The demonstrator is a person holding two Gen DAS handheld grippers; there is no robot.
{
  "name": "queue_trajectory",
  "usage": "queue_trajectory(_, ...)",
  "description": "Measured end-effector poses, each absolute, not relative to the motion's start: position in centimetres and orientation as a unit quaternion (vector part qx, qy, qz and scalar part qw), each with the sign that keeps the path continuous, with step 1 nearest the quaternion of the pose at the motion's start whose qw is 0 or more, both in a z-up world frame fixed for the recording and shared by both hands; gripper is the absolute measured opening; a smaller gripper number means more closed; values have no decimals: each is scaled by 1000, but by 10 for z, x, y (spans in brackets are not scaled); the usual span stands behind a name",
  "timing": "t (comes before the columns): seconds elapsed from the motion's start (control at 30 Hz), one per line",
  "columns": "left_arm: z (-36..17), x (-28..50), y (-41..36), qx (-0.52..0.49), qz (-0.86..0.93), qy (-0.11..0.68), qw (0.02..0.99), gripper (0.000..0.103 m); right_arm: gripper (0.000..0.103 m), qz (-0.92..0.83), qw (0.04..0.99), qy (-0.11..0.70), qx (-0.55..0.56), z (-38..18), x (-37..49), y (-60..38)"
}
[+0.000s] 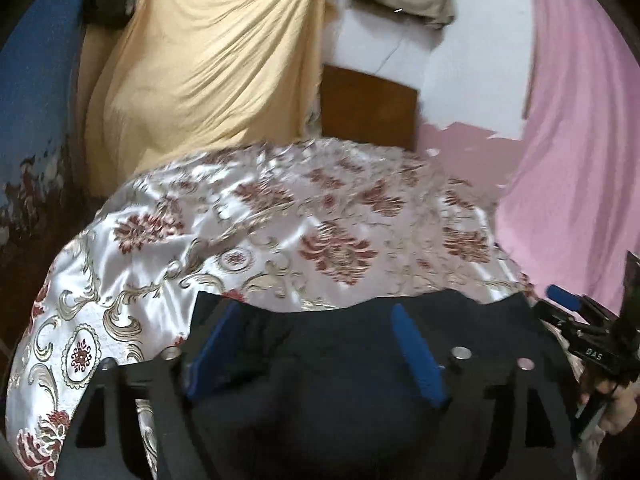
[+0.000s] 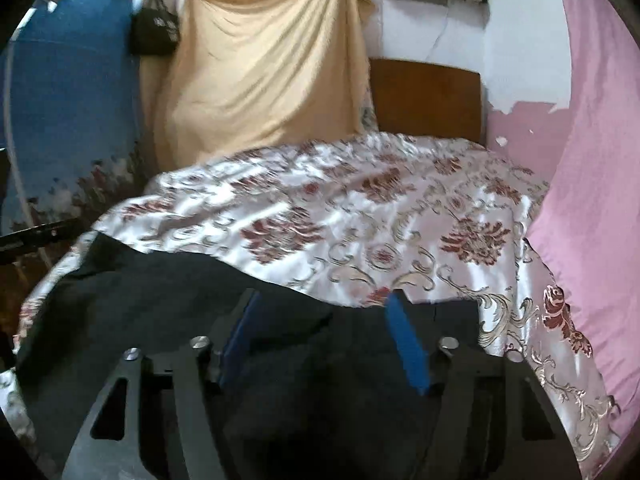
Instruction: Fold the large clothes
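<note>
A large black garment [image 1: 340,344] lies flat at the near edge of the bed; it also shows in the right wrist view [image 2: 160,304], spreading to the left. My left gripper [image 1: 314,316] is open, its blue pads [image 1: 416,352] spread wide just above the garment's far edge. My right gripper [image 2: 324,304] is open too, its blue pads [image 2: 408,352] wide apart over the garment's right part. The right gripper also shows at the right edge of the left wrist view [image 1: 588,320], beside the garment's right corner. Neither gripper holds cloth.
The bed is covered by a shiny white spread with red flowers [image 1: 300,208] [image 2: 380,208]. A wooden headboard [image 2: 424,100] stands behind. A tan cloth [image 1: 208,60], a blue cloth [image 2: 72,92] and a pink cloth [image 2: 592,160] hang around the bed.
</note>
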State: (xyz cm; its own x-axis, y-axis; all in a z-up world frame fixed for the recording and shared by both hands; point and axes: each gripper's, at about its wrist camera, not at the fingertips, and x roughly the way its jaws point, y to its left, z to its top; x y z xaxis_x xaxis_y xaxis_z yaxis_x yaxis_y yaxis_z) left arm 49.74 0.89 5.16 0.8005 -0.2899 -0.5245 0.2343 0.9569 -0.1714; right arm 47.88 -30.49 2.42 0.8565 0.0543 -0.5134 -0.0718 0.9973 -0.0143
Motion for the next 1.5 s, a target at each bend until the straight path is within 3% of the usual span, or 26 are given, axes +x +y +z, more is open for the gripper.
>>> queue_trajectory(0.1, 53, 474, 0, -41, -163, 278, 946, 91, 67, 50, 962, 267, -21, 23, 454, -295)
queue_trajectory(0.2, 45, 452, -8, -38, -178, 279, 943, 98, 84, 60, 962, 266, -9, 18, 429, -288)
queue_trajectory(0.27, 36, 438, -14, -38, -193, 277, 940, 100, 90, 67, 963, 260, 11, 12, 409, -286)
queue_trajectory(0.43, 12, 438, -36, -13, -207, 296, 932, 101, 91, 81, 962, 262, 15, -9, 399, -273)
queue_trajectory(0.8, -10, 510, -65, 74, -102, 329, 936, 103, 91, 36, 948, 311, -54, -30, 488, -262)
queue_trajectory(1.1, -26, 539, -23, 23, -82, 352, 932, 103, 91, -20, 939, 332, -84, -31, 523, -300)
queue_trajectory(1.27, -39, 556, -3, -23, -105, 380, 919, 103, 95, -19, 932, 361, 0, -47, 531, -341)
queue_trajectory(1.5, -56, 570, 5, -62, -112, 394, 910, 103, 101, -12, 930, 367, 22, -70, 542, -342)
